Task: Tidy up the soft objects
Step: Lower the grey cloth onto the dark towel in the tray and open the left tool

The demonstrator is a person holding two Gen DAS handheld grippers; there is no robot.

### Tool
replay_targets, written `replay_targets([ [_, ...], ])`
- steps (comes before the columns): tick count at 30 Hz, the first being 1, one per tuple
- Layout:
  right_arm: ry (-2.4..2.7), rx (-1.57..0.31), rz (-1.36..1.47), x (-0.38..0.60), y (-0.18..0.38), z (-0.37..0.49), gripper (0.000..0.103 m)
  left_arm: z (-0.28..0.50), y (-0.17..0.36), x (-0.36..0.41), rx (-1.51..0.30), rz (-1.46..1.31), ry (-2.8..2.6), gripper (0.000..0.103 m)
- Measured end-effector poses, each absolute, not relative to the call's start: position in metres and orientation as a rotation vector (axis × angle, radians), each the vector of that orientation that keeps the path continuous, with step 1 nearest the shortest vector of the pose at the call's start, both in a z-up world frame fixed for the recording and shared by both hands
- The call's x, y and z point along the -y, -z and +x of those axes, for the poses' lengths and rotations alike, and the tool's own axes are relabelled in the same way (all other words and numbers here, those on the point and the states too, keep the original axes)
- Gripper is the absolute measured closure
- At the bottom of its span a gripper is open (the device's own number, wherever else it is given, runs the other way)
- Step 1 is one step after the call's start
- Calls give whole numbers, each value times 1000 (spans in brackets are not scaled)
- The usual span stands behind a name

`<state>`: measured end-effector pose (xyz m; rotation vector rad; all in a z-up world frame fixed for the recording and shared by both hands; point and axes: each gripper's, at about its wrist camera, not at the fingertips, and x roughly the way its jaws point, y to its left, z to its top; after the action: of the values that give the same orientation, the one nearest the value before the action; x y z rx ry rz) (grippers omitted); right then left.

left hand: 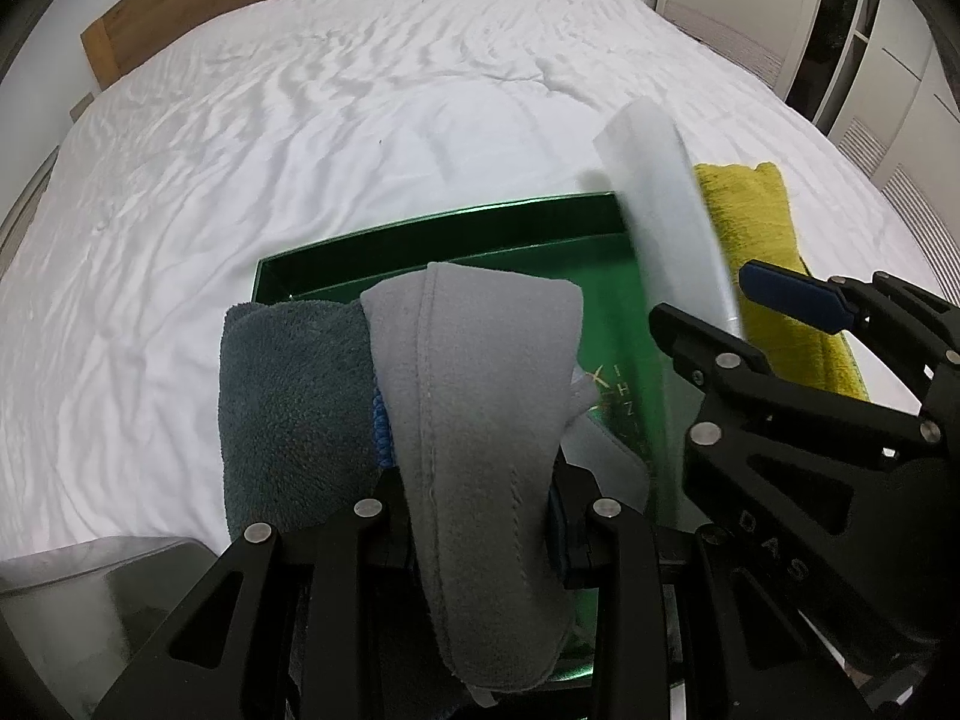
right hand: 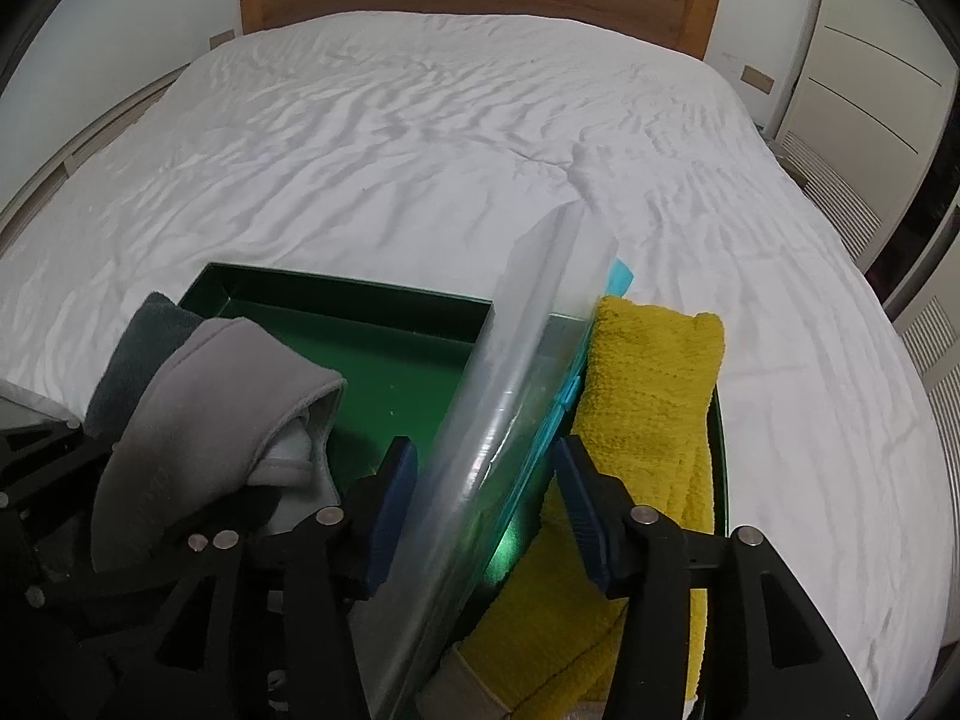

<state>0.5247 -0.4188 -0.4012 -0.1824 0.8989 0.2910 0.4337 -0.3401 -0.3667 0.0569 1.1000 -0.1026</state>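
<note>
On a white-sheeted bed (right hand: 420,138), the left claw (left hand: 480,516) pinches a grey fleece cloth (left hand: 480,372) over a green tray (right hand: 384,360), a dark teal towel (left hand: 294,396) beside it. The right claw (right hand: 486,498) stands spread around a clear plastic lid (right hand: 510,372), pads apparently off it; a yellow towel (right hand: 648,408) lies to the right. Unsupported, the tilted lid could likely slide or topple onto the tray.

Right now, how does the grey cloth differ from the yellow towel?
The grey cloth is smooth fleece with stitched seams; the yellow towel is nubby terry. The grey cloth is pinched in the left gripper and held over the green box; the yellow towel lies ungripped along the box's right side. Both are soft.
</note>
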Motion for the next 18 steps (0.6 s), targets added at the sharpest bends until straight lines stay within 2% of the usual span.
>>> replay_targets([
  [10, -277, -870, -183, 420, 386, 515, 46, 430, 354, 344, -1075, 43, 114, 75],
  [18, -269, -850, -162, 425, 373, 506, 42, 423, 339, 346, -1042, 43, 114, 69],
])
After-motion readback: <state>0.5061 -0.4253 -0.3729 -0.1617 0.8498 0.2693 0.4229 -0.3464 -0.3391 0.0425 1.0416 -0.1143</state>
